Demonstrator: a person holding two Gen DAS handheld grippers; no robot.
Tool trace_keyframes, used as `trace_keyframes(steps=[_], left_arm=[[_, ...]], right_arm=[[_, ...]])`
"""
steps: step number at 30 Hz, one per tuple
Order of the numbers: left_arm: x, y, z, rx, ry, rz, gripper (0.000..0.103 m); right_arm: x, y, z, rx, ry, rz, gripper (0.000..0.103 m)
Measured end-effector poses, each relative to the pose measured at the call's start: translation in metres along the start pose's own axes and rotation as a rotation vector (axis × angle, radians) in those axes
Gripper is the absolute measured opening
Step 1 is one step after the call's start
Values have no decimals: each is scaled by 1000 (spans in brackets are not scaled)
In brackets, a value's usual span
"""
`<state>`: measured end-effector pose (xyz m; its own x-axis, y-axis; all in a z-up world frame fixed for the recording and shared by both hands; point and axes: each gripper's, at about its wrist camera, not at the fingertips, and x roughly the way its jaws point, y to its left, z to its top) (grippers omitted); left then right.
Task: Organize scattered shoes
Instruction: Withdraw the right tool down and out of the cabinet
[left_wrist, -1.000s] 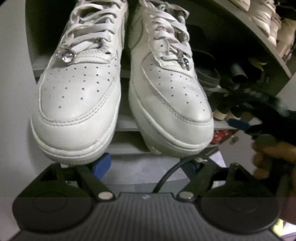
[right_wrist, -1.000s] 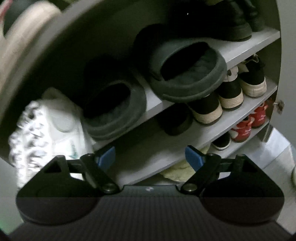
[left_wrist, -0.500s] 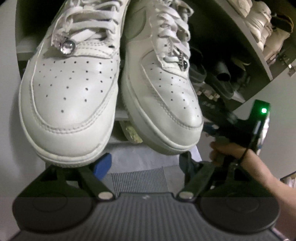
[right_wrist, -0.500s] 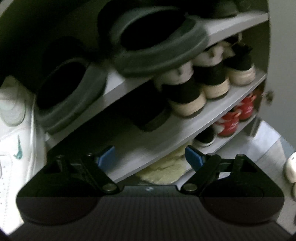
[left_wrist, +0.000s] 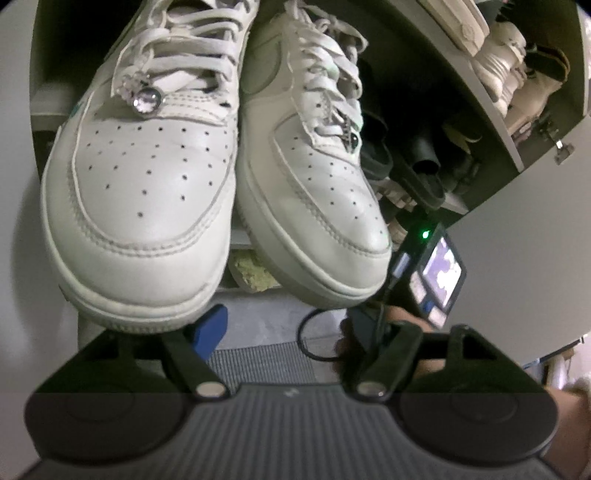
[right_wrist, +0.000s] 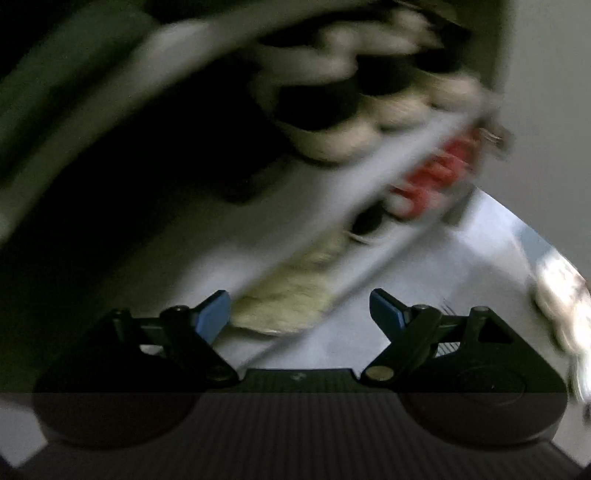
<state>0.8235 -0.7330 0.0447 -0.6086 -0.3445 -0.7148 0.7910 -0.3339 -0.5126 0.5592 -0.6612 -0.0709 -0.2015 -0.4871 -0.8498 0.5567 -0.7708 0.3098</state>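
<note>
White leather sneakers (left_wrist: 218, 177) now loom larger over the narrowing, empty left gripper (left_wrist: 284, 325); the empty right gripper (right_wrist: 299, 310) gapes wide, dropping floorward.

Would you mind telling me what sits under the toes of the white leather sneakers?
Between and below the two white leather sneakers, a yellowish fuzzy item peeks out on a lower grey shelf. The toes cover most of it, so I cannot tell what it is.

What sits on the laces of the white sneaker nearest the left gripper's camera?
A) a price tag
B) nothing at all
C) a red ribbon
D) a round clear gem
D: a round, shiny clear gem is fixed at the bottom of the laces on the white sneaker.
</note>
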Motion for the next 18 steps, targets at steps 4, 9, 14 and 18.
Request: trace_keyframes(steps=[4, 9, 14, 18], left_arm=[[4, 2, 5, -1, 15, -25, 75], [12, 0, 10, 10, 33, -37, 78], [15, 2, 13, 10, 42, -84, 79], [18, 4, 16, -11, 36, -90, 80]], right_arm=[[15, -26, -20, 361, 86, -57, 84], [22, -34, -41, 594, 170, 1, 82], [24, -19, -34, 548, 224, -47, 82], [28, -5, -31, 473, 220, -56, 82]])
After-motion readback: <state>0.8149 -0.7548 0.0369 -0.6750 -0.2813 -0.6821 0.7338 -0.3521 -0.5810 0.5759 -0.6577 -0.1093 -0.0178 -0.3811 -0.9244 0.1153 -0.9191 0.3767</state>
